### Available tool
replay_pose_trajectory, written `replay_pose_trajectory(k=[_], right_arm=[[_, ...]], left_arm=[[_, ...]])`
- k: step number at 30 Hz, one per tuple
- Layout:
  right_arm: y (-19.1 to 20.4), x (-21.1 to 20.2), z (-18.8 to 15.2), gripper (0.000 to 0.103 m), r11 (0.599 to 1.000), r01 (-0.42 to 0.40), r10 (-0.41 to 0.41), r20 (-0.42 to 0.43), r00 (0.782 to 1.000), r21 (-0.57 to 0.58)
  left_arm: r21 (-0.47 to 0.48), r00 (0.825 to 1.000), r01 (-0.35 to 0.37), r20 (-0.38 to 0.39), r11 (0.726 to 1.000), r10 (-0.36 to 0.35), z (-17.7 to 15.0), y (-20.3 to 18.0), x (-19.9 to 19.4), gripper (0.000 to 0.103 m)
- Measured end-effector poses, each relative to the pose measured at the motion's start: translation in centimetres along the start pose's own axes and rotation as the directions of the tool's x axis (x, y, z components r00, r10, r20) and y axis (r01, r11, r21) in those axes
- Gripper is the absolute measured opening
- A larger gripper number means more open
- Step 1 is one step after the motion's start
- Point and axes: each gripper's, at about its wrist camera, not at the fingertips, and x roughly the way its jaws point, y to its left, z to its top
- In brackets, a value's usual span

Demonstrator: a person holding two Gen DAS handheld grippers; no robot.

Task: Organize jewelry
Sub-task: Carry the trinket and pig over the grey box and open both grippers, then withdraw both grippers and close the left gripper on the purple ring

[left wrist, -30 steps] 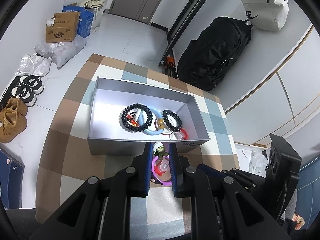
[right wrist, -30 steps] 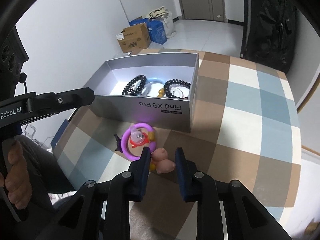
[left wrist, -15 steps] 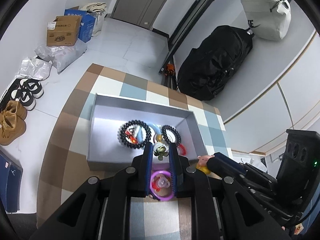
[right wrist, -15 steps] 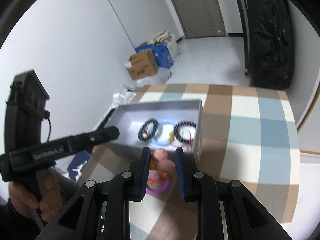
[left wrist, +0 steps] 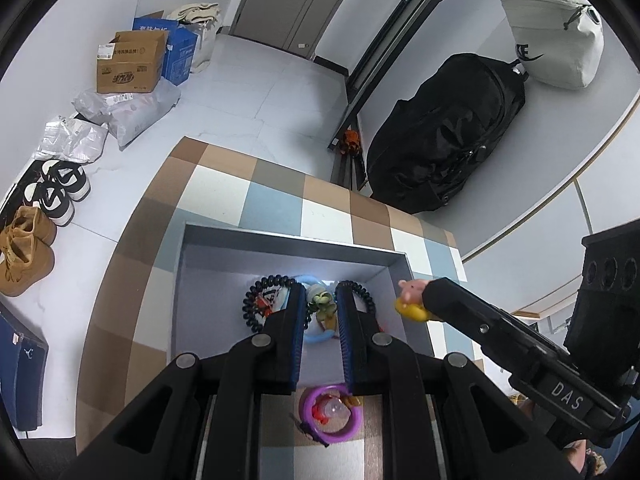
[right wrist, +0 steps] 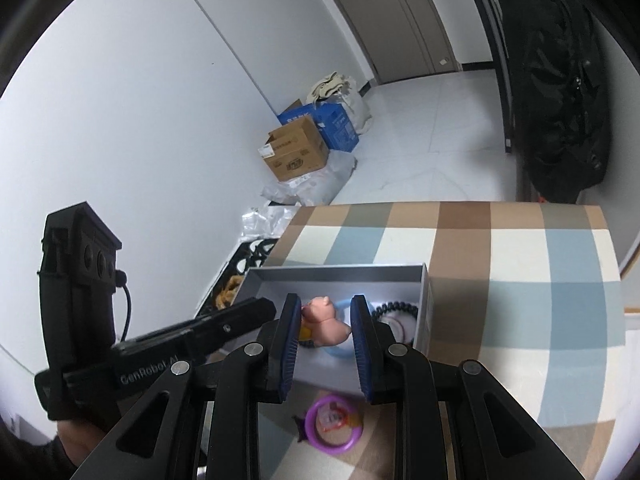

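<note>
A checked tabletop (left wrist: 276,196) in brown, blue and cream squares is seen from above in both wrist views. On it a grey open box (left wrist: 208,292) is set, its near wall toward six o'clock in the left wrist view. Inside the box a black beaded bracelet (left wrist: 252,304) and a pale blue ring (left wrist: 308,280) are seen lying close together, partly hidden by the gripper fingers; a second black bracelet (right wrist: 396,306) is seen at the three o'clock side of the box in the right wrist view.

The left gripper (left wrist: 320,300) is held over the box interior, its jaws narrowed on a small green charm (left wrist: 322,300) (a little figure, its detail hard to make out). The right gripper (right wrist: 325,320) is closed on a pink and yellow toy figure (right wrist: 324,320), which is carried above the box; in the left wrist view that figure shows at three o'clock, over the box's right wall.

Outside the box, at six o'clock of its near wall, a purple ring (right wrist: 334,426) is left on the tabletop, with a small red and clear trinket (right wrist: 332,418) lying inside its loop.
</note>
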Motion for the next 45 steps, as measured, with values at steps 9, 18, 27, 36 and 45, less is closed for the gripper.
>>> replay_pose_trajectory(k=[9,18,27,36,45], right_arm=[[-0.9,1.2,0.9,0.024,1.000,-0.012,0.012,-0.014,1.000,0.029],[-1.9,1.9,1.2,0.024,0.998,0.001,0.001,-0.029,1.000,0.063],[-2.1,2.0,1.2,0.025,0.998,0.008,-0.005,-0.043,0.999,0.066],[-2.6,1.1,1.2,0.050,0.996,0.010,-0.009,-0.010,1.000,0.090],[-2.9,0.0,1.0,0.077,0.995,0.016,-0.016,0.002,1.000,0.099]], left_arm=[[-0.026,1.000,0.001,-0.029,1.000,-0.002,0.5,0.4,1.2,0.011],[-0.025,0.999,-0.002,-0.046,1.000,0.001,0.6,0.2,1.8,0.011],[-0.035,0.998,0.010,-0.056,0.999,-0.012,0.6,0.3,2.1,0.012],[-0.037,0.999,-0.032,-0.031,0.999,0.031,0.5,0.6,1.7,0.064],[-0.016,0.994,-0.098,-0.044,0.995,0.097,0.0,0.7,1.2,0.064]])
